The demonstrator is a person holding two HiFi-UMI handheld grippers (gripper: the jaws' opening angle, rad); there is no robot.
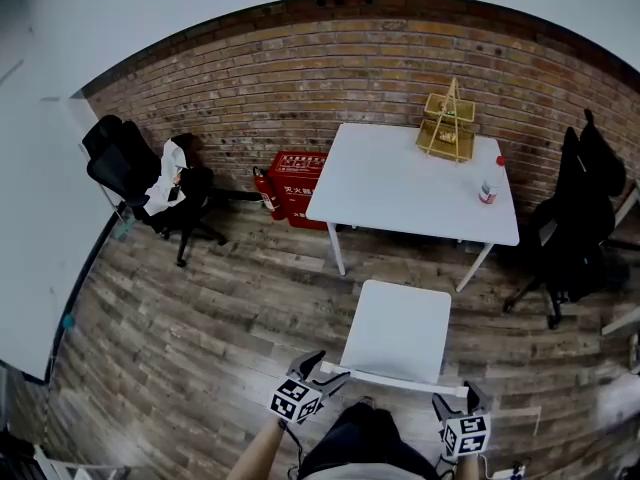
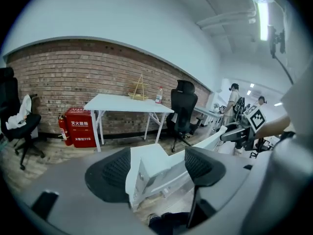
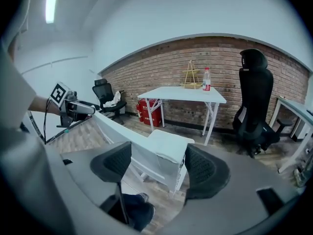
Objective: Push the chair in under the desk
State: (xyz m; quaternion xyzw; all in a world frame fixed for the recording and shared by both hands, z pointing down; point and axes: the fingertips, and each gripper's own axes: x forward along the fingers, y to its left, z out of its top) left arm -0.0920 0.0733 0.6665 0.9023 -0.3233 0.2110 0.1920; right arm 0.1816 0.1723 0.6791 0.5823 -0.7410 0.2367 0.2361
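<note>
- Nearest, low in the head view: left hand-held gripper (image 1: pixel 322 368), jaws spread wide, with the left end of the chair's backrest (image 1: pixel 395 378) standing between them in the left gripper view (image 2: pixel 156 173). No pad seen pressing on it.
- Beside it, right hand-held gripper (image 1: pixel 460 401): likewise spread wide around the backrest's right end (image 3: pixel 159 166), pinching nothing yet.
- Just ahead, white chair (image 1: pixel 398 328): standing on the wooden floor (image 1: pixel 230 308), seat towards the white tabletop (image 1: pixel 390 183), apart from its near edge and not yet under it.
- Looks light and rigid: flat seat, thin frame, no padding to give under the pads. Probably no risk of crushing it.
- Smooth painted surface, so likely slippery. Better to pinch the backrest's rail squarely at both ends than to shove with open jaws.
- Likely to slide easily on the planks, yet may catch at a seam and tip forward when pushed from so high up. Best pushed level and evenly on both sides.
- Should be aimed midway between the tabletop's legs (image 1: pixel 336 248), since a skewed push could knock one.
- On the tabletop's far side, a bottle (image 1: pixel 490 181) and a wooden rack (image 1: pixel 447 128): both liable to wobble if the chair bumps the frame, so a gentle finish seems wise.
</note>
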